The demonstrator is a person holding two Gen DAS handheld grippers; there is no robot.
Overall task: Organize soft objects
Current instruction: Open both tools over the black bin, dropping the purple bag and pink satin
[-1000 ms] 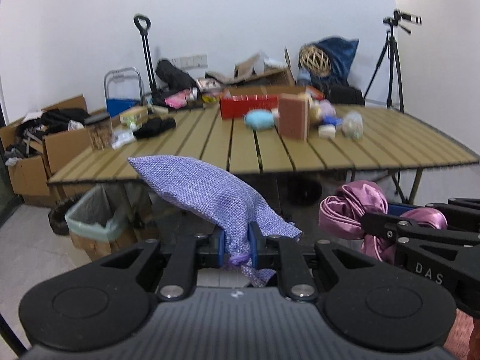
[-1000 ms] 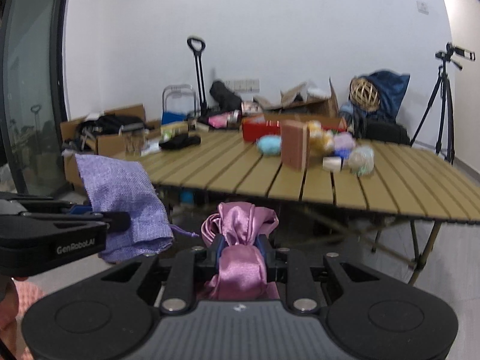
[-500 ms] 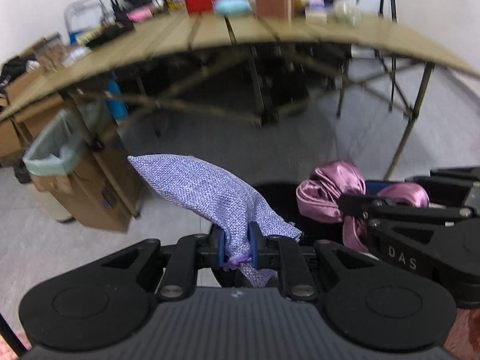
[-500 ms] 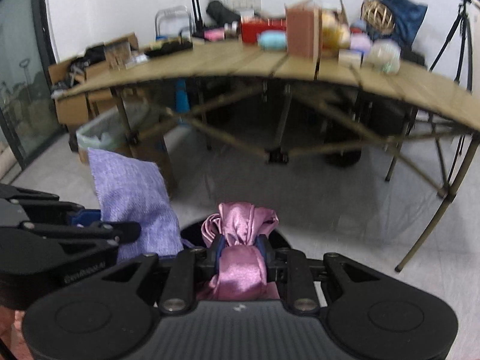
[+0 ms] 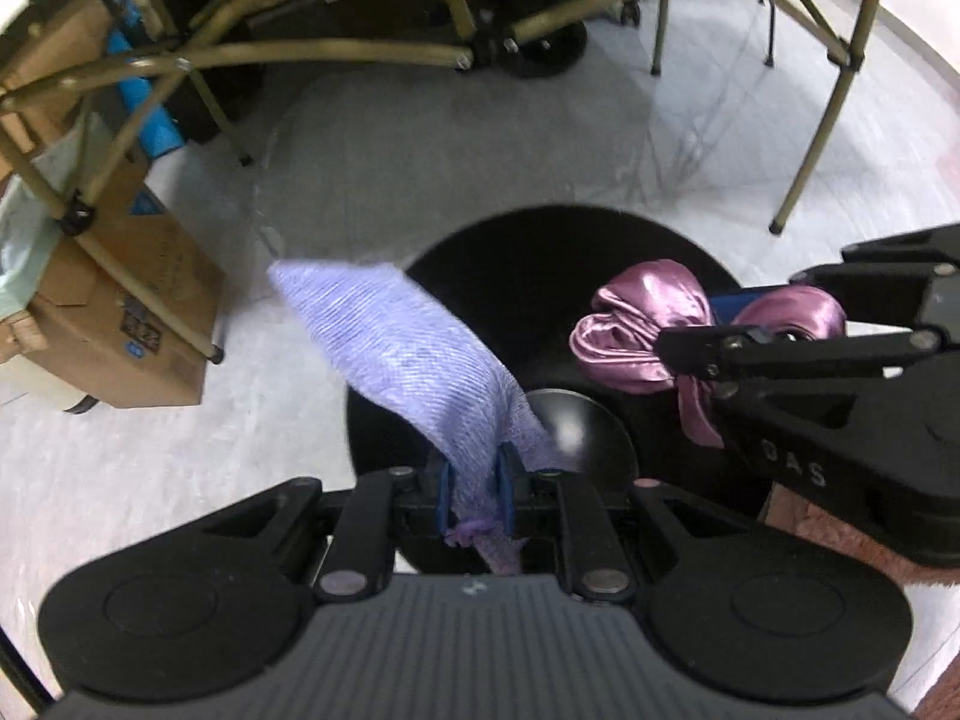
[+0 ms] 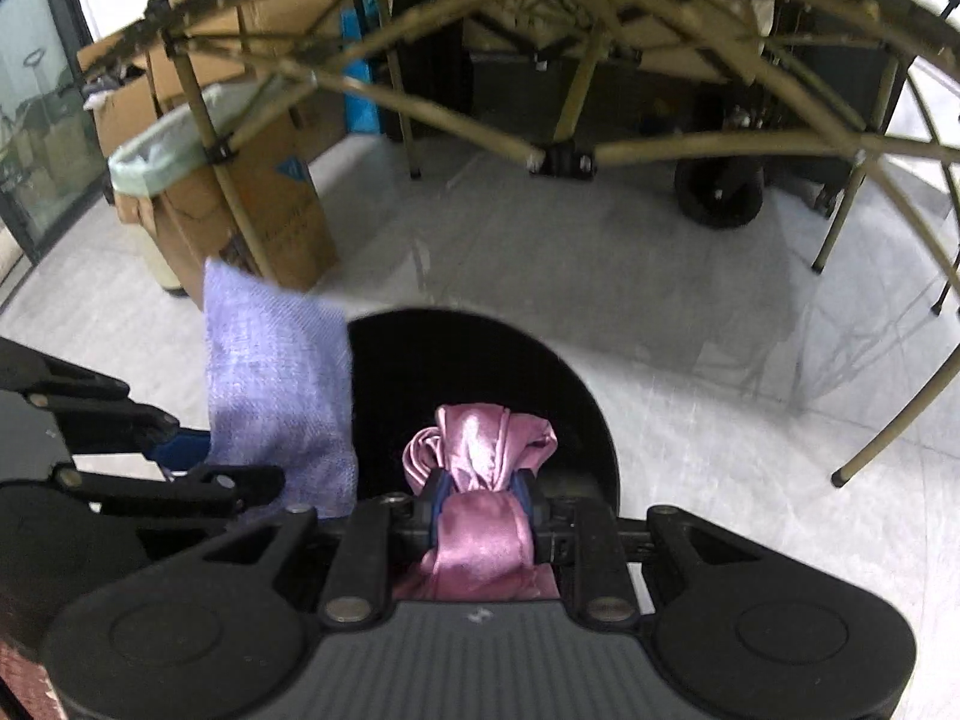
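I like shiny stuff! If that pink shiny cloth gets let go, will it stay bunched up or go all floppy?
Probably floppy: the pink satin cloth crumples into soft folds where the right gripper pinches it. Its glossy sheen suggests that it is slippery, so it might slide out easily. It looks light, since a small pinch holds the whole bundle.

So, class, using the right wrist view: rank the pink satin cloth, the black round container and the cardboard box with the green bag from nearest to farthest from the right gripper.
1. Pink satin cloth, clamped in the right gripper.
2. Black round container, just beyond.
3. Cardboard box with the green bag, far left.
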